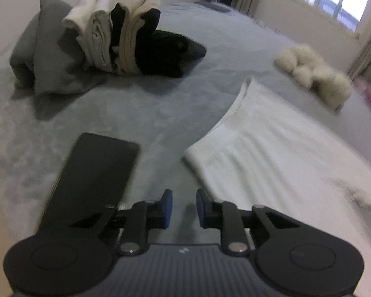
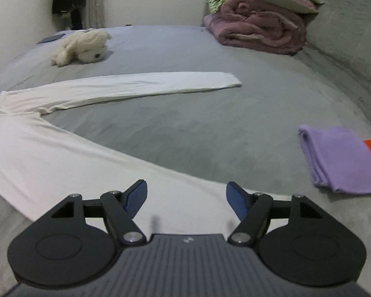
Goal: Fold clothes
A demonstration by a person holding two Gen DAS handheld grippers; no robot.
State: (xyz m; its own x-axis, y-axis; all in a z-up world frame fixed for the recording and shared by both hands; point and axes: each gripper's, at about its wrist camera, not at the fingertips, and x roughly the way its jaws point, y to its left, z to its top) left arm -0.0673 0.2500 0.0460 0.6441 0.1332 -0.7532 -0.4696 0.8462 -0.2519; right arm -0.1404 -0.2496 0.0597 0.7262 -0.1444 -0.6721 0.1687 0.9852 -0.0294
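Note:
A white long-sleeved top [image 2: 61, 153] lies flat on the grey bed [image 2: 185, 128], one sleeve [image 2: 146, 86] stretched out to the right. In the left wrist view its ribbed hem [image 1: 259, 153] lies to the right of my left gripper [image 1: 184, 198]. That gripper hovers over bare bedcover, its jaws a narrow gap apart with nothing between them. My right gripper [image 2: 185, 188] hangs above the top's near edge, jaws wide apart and empty.
A black phone [image 1: 96, 173] lies left of the left gripper. A pile of folded grey, white, beige and black clothes [image 1: 99, 42] stands beyond it. A white plush toy [image 2: 81, 47], a folded purple cloth [image 2: 338, 158] and rolled pink blankets [image 2: 257, 24] lie further off.

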